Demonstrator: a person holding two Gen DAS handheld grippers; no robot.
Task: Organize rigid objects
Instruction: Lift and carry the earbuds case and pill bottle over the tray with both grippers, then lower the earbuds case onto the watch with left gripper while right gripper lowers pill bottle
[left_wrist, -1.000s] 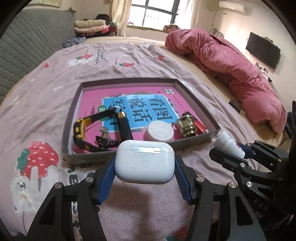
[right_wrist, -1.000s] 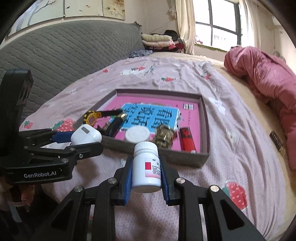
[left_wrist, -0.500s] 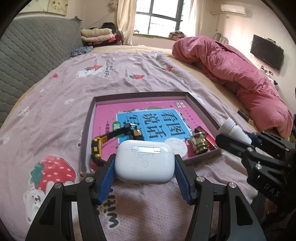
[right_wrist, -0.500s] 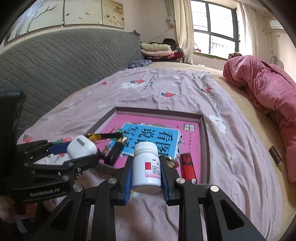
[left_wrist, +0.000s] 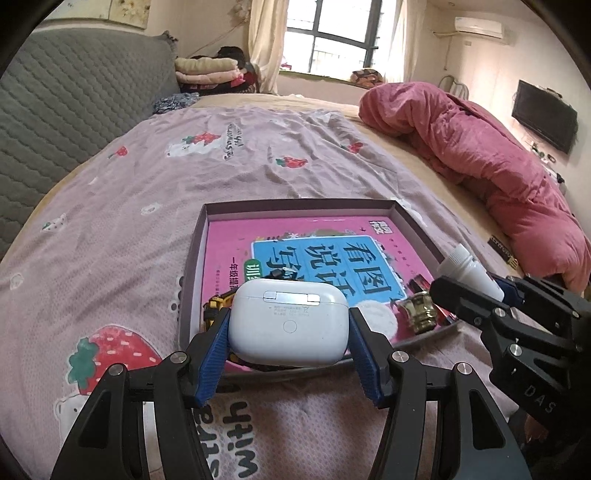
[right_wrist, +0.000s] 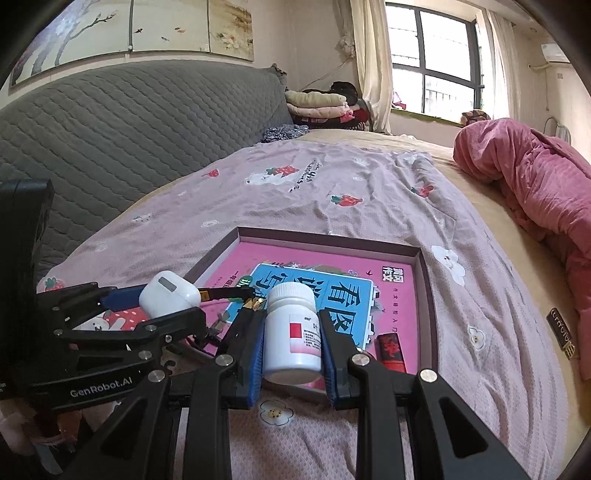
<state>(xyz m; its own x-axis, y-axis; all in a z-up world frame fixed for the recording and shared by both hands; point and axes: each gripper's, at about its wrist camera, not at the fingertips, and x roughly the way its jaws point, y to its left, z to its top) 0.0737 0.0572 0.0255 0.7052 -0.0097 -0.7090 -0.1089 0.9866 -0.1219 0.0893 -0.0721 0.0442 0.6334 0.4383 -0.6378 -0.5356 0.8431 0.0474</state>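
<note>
Left wrist view shows the left gripper (left_wrist: 289, 325) with its blue-padded fingers (left_wrist: 213, 350) clamped on the two short ends of a white earbud case (left_wrist: 289, 322), held off the bed just short of the near wall of a shallow box (left_wrist: 192, 266) that lies ahead of the fingers. The case looks light, stiff and glossy, so it may slip; the grip across its rounded ends seems sound, though squeezing near the hinged lid could pop it open. Right wrist view shows the right gripper (right_wrist: 291, 341) with its fingers (right_wrist: 255, 363) closed on the sides of a white pill bottle (right_wrist: 291, 334), upright and raised over the near edge of the same box. The bottle is hard plastic, probably light, and best held mid-body as it is now, below the cap. Its label has a red square and small print too fine to read. Ahead of both pairs of fingers, a pink book (left_wrist: 303, 243) with large Chinese characters on a blue panel covers the box floor. "GenRobot.AI" is printed on the left tool, and "DAS" shows on the right tool.
</note>
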